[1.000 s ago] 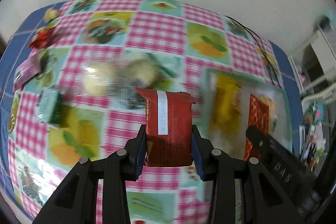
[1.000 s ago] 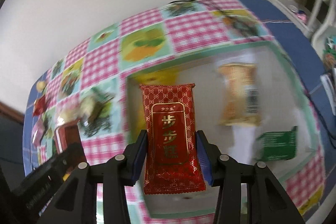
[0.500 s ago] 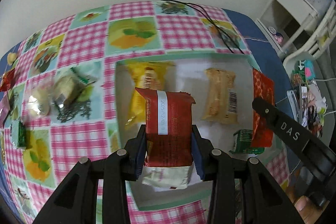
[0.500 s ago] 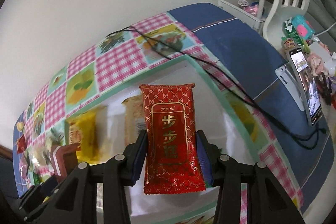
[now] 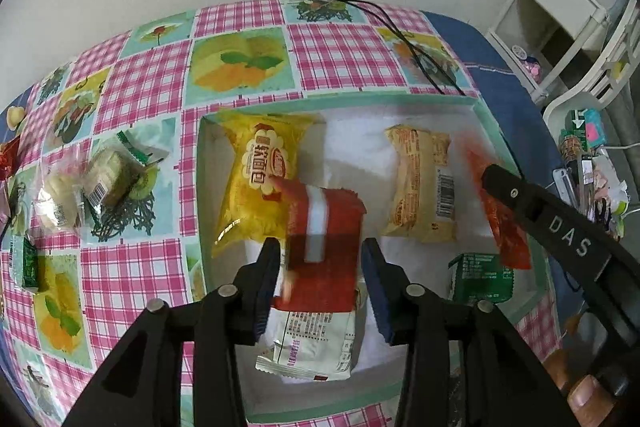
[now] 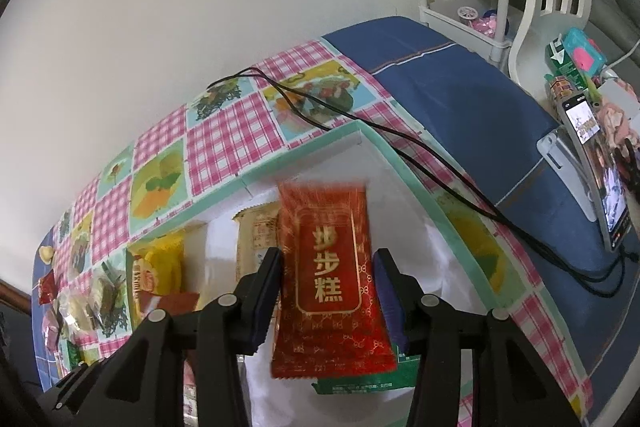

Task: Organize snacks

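Note:
A white box with a mint-green rim (image 5: 340, 99) lies on the checkered tablecloth. My left gripper (image 5: 320, 251) hovers over it and its jaws are opening. A dark red packet with a white strip (image 5: 324, 247) is blurred between the pads, loose and dropping above a white packet (image 5: 312, 339). My right gripper (image 6: 328, 259) is over the box's right part (image 6: 400, 163), and its jaws are opening too. Its red packet with gold letters (image 6: 332, 279) slips down between the pads over a green packet (image 6: 360, 383). A yellow bread packet (image 5: 264, 187) and a beige packet (image 5: 420, 187) lie in the box.
Several loose snacks (image 5: 100, 179) and a green packet (image 5: 28, 263) lie on the cloth left of the box. A black cable (image 5: 400, 35) runs past the box's far corner. A phone on a stand (image 6: 600, 187) and a white shelf (image 5: 560, 7) are to the right.
Both grippers swung right, from over the cloth to over the box. Both pairs of jaws have widened, and each red packet has come loose and slid downward.

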Available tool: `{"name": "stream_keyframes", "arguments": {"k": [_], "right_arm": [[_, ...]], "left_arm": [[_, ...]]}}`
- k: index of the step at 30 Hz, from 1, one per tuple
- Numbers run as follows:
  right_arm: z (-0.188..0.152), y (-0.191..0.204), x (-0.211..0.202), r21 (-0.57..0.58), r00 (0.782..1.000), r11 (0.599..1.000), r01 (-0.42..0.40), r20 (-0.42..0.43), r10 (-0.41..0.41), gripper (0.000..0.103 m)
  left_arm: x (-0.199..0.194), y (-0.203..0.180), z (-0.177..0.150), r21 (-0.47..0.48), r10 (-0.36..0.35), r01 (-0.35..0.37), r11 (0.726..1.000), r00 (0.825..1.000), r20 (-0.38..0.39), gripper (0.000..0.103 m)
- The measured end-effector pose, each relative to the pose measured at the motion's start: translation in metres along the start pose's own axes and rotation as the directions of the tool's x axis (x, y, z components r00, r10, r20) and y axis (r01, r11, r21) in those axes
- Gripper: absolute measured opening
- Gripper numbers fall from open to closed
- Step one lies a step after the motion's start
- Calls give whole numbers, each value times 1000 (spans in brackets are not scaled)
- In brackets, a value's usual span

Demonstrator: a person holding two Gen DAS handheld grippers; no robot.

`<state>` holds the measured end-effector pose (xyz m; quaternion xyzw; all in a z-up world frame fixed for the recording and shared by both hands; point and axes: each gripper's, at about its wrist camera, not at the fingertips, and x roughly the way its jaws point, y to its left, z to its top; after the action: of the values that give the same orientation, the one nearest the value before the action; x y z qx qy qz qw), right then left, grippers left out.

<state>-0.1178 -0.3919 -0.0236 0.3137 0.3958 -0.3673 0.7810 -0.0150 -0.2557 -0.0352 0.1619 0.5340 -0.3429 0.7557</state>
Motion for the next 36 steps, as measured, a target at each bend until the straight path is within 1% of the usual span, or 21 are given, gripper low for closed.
{"name": "stream_keyframes", "arguments": {"k": [4,5,6,10,12,14,20,28,35,36], "right_arm": [[1,6,-4,-21,1000,1000,2,-5,-2,51],[1,8,-5,-28,1000,1000,7,-12,-7,51],[-1,11,-6,-34,999,999,21,-26,-22,51],[-10,20,-8,-63,995,997,36,-86,-41,51],[-18,26,-10,-81,992,996,41,-112,-50,52],[-25,30,-11,-95,990,994,47,-131,-59,55],[-42,48,-24,-158,988,987,35,-145,-58,55],[-59,67,-46,-199,992,980,11,-122,-35,55],[-71,82,-54,-235,993,972,1,-115,-29,56],[-71,83,-53,-236,993,972,1,-117,-30,58]], "left_arm": [[-7,4,2,-10,13,-13,1000,1000,0,50],[-8,6,2,-16,20,-20,1000,1000,-6,52],[-8,9,2,-23,28,-28,999,1000,-14,55],[-13,27,2,-77,61,-63,995,998,-34,57],[-16,36,1,-97,81,-84,992,996,-39,62],[-19,45,-1,-111,97,-100,989,995,-38,65],[-31,70,-11,-171,117,-121,978,993,-30,66],[-51,81,-22,-189,124,-121,974,992,0,66],[-57,87,-28,-200,108,-105,974,994,1,66],[-57,88,-28,-202,107,-105,974,994,2,66]]}}
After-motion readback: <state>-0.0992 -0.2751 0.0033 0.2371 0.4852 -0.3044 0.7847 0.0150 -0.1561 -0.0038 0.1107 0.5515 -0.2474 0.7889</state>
